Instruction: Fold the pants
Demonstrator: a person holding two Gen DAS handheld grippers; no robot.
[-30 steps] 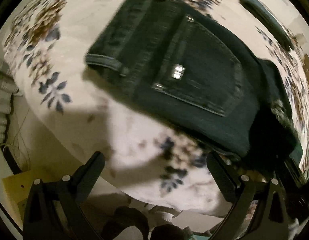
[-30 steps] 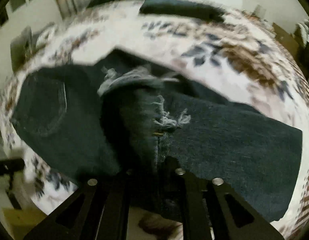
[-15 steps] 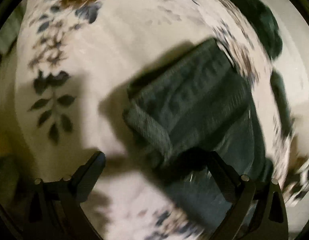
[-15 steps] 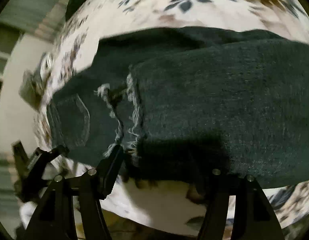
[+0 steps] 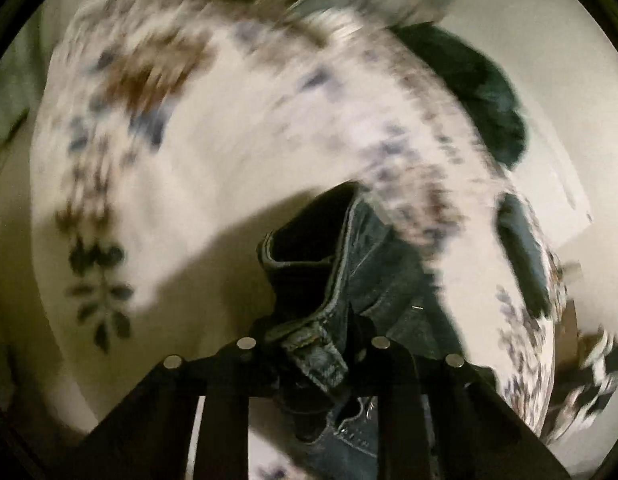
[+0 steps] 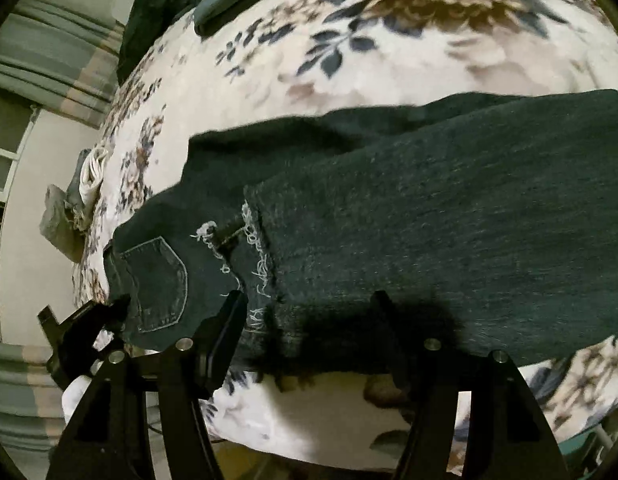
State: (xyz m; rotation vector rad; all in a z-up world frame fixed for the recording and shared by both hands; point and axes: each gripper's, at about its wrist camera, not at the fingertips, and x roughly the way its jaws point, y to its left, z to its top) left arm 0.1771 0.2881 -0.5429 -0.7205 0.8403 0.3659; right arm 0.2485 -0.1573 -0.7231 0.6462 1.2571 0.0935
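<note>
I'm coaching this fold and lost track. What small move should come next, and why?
Probably lift the waistband that the left gripper is shut on and carry it over the legs toward the open right gripper. The jeans already lie doubled on the bedspread.

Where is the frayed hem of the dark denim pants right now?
In the right wrist view, the frayed hem lies left of centre on the dark denim pants, beside the back pocket, just beyond the open right tool.
</note>
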